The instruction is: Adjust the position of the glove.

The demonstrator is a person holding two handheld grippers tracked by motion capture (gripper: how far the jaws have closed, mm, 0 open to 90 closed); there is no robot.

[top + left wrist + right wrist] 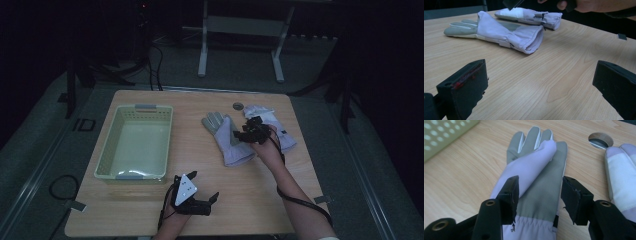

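The lilac-and-grey fabric glove lies flat at the desk's centre, straddled by the right tongs, half spread, not pinching. At three o'clock: second lilac glove. Left tongs gape, empty.

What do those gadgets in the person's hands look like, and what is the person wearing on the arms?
Each hand holds a black gripper with two blocky jaws. The left gripper carries a grey three-cornered plate dotted with small marks, and its jaw pads show worn reddish edges. A black cable trails from the right gripper along the forearm. The forearms are bare.
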